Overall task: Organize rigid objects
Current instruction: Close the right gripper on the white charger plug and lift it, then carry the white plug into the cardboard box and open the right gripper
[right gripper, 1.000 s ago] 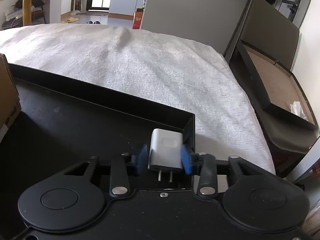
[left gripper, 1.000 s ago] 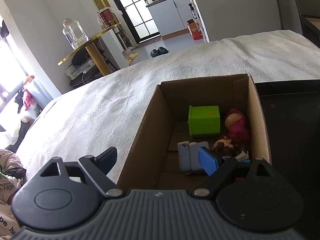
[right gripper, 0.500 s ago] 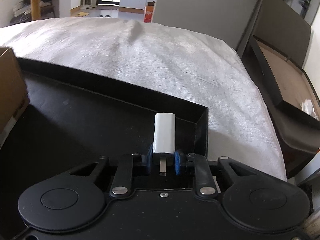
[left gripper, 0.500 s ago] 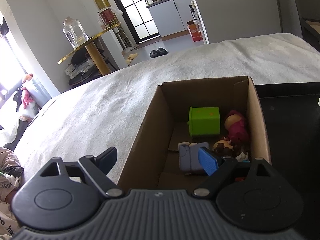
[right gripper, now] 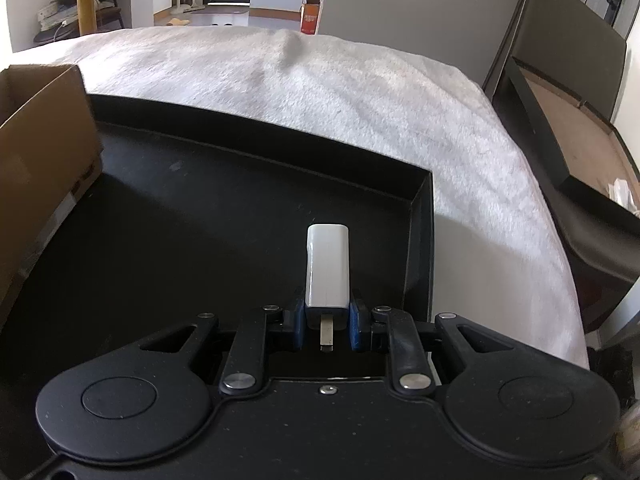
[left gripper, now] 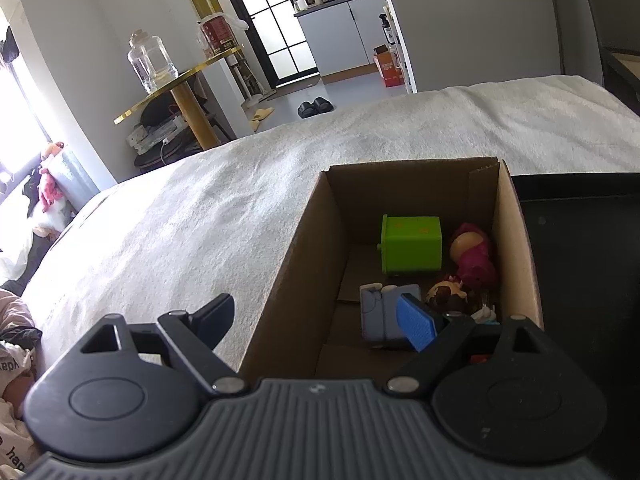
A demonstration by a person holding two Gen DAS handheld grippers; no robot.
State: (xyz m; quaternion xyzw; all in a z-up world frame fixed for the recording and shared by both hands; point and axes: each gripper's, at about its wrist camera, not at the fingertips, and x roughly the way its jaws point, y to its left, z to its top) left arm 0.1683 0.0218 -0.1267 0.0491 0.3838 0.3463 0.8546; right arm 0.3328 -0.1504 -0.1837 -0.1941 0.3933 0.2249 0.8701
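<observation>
A white plug adapter (right gripper: 327,266) sits clamped between the blue pads of the right hand-held gripper (right gripper: 327,322), prongs pointing back toward the camera, over the near right corner of a black tray (right gripper: 224,132) that otherwise shows no loose items. The tray lies on a bed covered by a white blanket (right gripper: 360,88), with an open cardboard box (left gripper: 516,240) touching its left side. Inside the box already lie a green block (left gripper: 412,246), a pink figure (left gripper: 474,258), a brown-haired doll (left gripper: 446,294) and a grey piece (left gripper: 380,312). The left hand-held gripper (left gripper: 324,316) hovers over the box's near left wall, jaws spread wide and holding nothing. By appearances the sorting is nearly finished: the adapter looks like the last piece, with only its carry to the box and release left.
</observation>
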